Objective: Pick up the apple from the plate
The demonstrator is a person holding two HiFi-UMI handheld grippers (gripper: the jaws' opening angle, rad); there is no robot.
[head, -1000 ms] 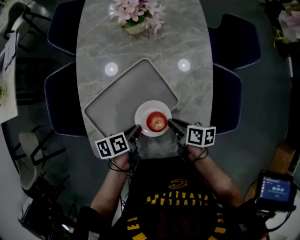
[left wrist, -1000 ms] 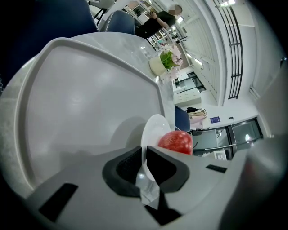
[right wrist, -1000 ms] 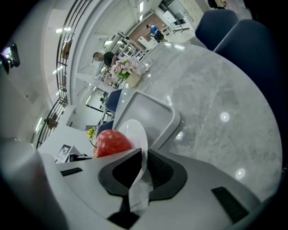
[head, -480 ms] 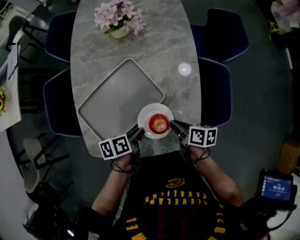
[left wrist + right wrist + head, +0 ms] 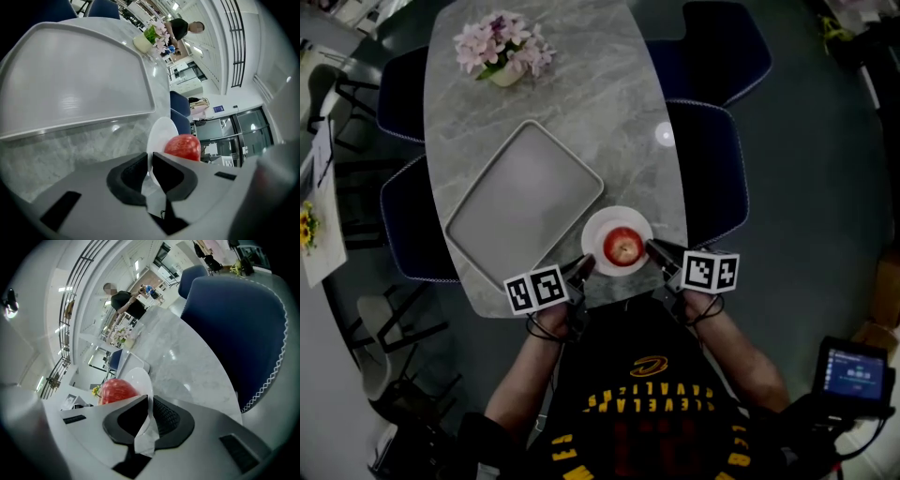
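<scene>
Fingers first: the left gripper (image 5: pixel 150 165) has its pads pinched tight on the thin rim of the white plate (image 5: pixel 161 133), with only the rim's thickness between them. The right gripper (image 5: pixel 146 409) does the same on the opposite side, rim edge sandwiched between its pads. From the head view that's roughly 8 o'clock and 4 o'clock on the plate. So neither one actually has the apple (image 5: pixel 622 247), which sits loose in the middle of the plate, touching nothing but the dish.

Can't tell if the plate is resting on the marble table (image 5: pixel 581 103) or held slightly off it. Either way it's close to the table's near edge, with the grey tray (image 5: pixel 520 202) off at its 10 o'clock.

What worries me: the apple is round and nothing pins it. Any tilt between the two hands and I'd expect it to roll, likely off the rim and over the table edge. A smooth rim plus a narrow pinch also looks slippy to me. And to grab the apple, one gripper has to let go. If the plate isn't flat on the table at that point, it tips.
</scene>
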